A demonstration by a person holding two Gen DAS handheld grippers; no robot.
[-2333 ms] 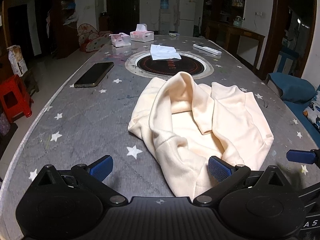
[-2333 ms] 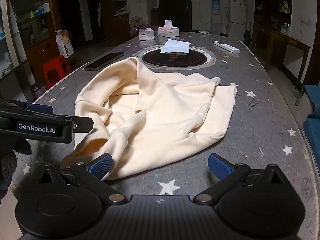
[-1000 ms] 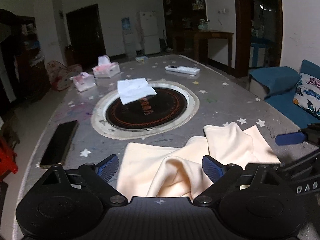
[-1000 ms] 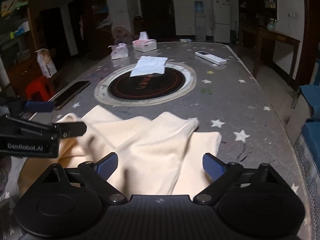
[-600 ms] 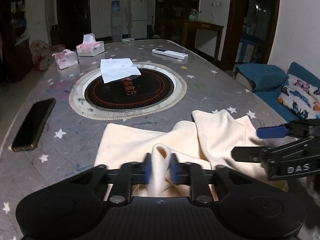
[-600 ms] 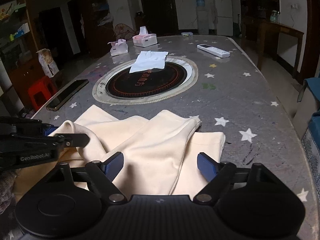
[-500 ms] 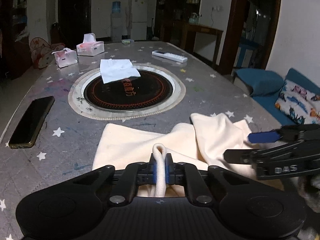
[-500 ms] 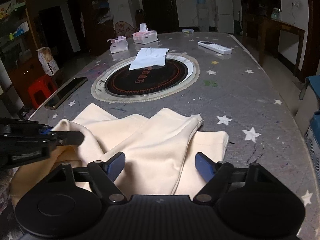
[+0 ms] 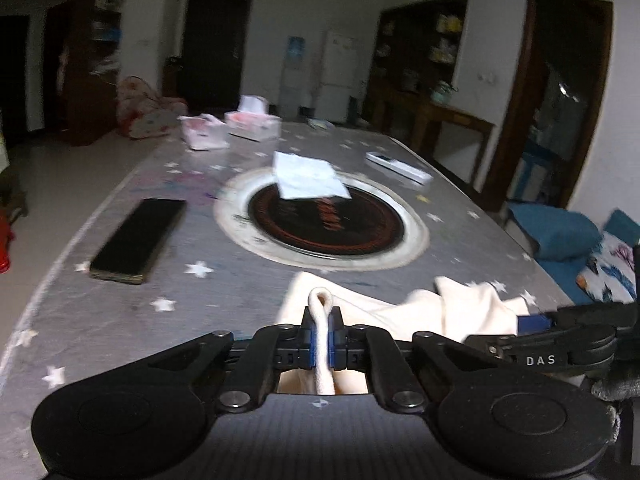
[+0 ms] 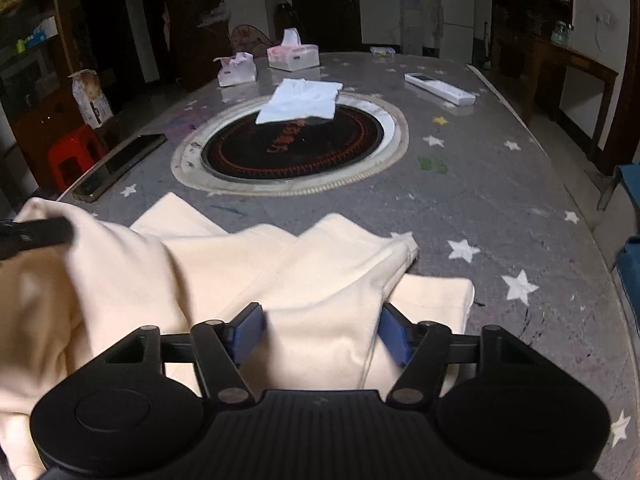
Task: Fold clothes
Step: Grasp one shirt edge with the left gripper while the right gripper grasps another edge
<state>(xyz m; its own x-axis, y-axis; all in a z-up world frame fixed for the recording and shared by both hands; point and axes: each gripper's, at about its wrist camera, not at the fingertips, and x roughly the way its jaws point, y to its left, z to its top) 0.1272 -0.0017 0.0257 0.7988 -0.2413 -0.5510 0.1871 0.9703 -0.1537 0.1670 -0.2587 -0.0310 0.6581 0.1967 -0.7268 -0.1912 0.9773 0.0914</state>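
Observation:
A cream garment lies crumpled on the near part of the grey star-patterned table. My left gripper is shut on a raised fold of it, and a loop of cloth sticks up between the pads. In the right wrist view that gripper shows only as a dark finger at the left edge, holding the cloth up. My right gripper straddles another fold of the garment. Its jaws are closing, with cloth between the blue pads but not clamped.
A black phone lies near the table's left edge. A round inset hotplate with a white folded cloth on it sits mid-table. A remote and tissue boxes lie farther back. Blue cushions are beyond the right edge.
My left jaws went from wide open to shut on a fold of the garment and carried it leftward. My right jaws narrowed around another fold.

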